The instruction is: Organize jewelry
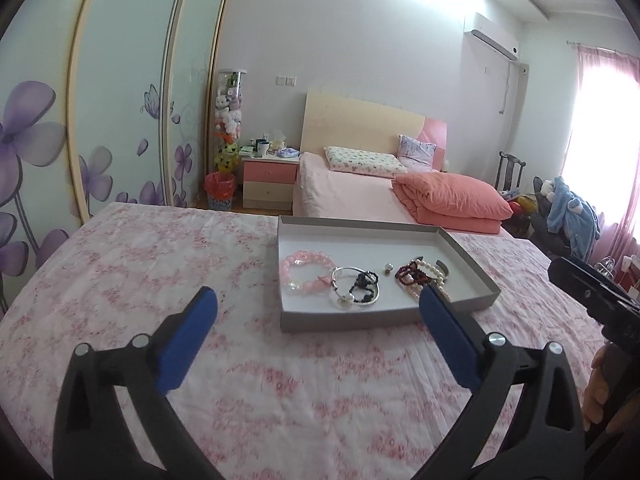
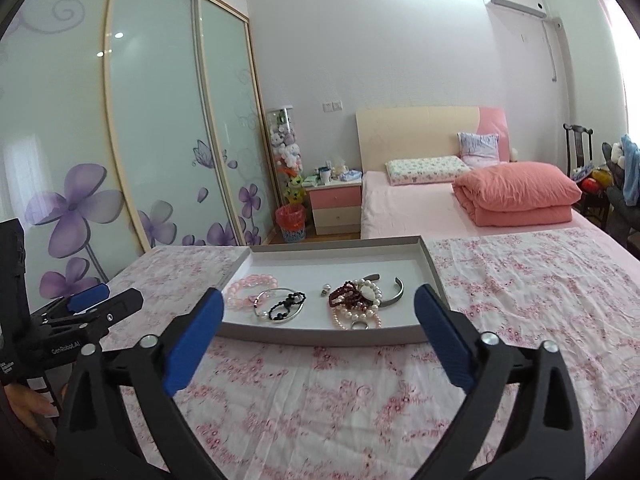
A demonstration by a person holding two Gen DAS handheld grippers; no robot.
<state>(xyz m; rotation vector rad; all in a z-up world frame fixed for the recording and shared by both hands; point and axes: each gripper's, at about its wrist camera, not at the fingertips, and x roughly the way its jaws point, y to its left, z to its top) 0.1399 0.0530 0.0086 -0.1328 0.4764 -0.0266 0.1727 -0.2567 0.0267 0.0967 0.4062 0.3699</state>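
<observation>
Both claws, left (image 1: 316, 304) and right (image 2: 318, 306), are hanging released, gripping nothing. Jewelry (image 2: 356, 300) is sitting in the tray (image 2: 340, 254) mid-bed, so pieces are staying corralled for sorting.

One tray (image 2: 434, 276); two pillows (image 2: 426, 169); one folded quilt (image 2: 520, 192); two tools (image 2: 318, 312).

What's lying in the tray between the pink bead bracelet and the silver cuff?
In the right wrist view: a silver bangle with black beads, a small stud, then a tangle of dark red beads and pearls.
</observation>
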